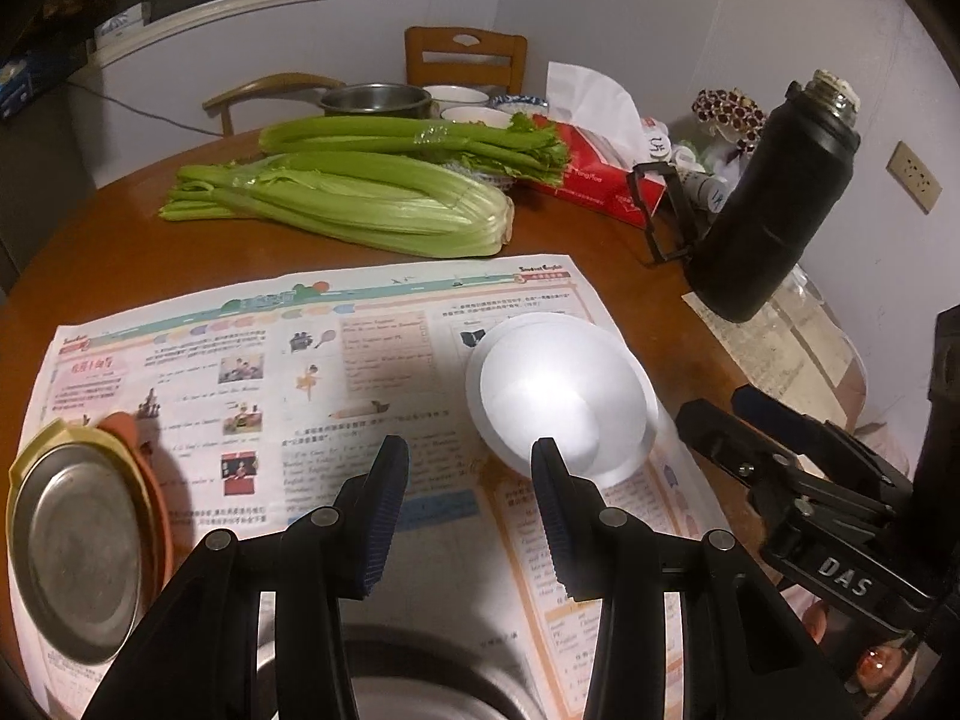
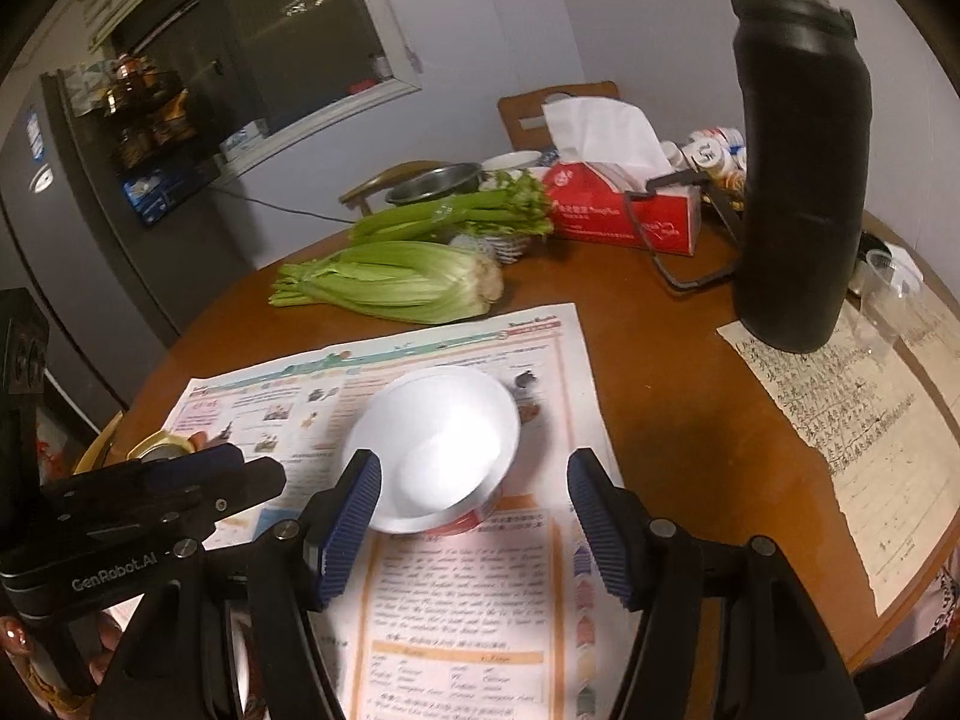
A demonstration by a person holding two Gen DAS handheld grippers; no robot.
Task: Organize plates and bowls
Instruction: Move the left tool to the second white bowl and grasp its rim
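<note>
A stack of white bowls (image 1: pixel 561 396) stands on a printed paper sheet (image 1: pixel 336 360); it also shows in the right wrist view (image 2: pixel 438 450). My left gripper (image 1: pixel 468 456) is open and empty, just in front of and left of the bowls. My right gripper (image 2: pixel 474 480) is open and empty, its fingers either side of the bowls' near rim, not touching. A metal plate (image 1: pixel 78 546) lies on yellow and orange plates at the paper's left. A steel bowl (image 1: pixel 414 684) sits under my left gripper, mostly hidden.
Celery bunches (image 1: pixel 360 192) lie behind the paper. A tall black thermos (image 2: pixel 798 180) stands at the right by a red tissue box (image 2: pixel 624 210). A steel pot (image 1: pixel 375 99) and ceramic bowls (image 1: pixel 462 99) sit at the table's far edge near chairs. Handwritten paper (image 2: pixel 852 408) lies right.
</note>
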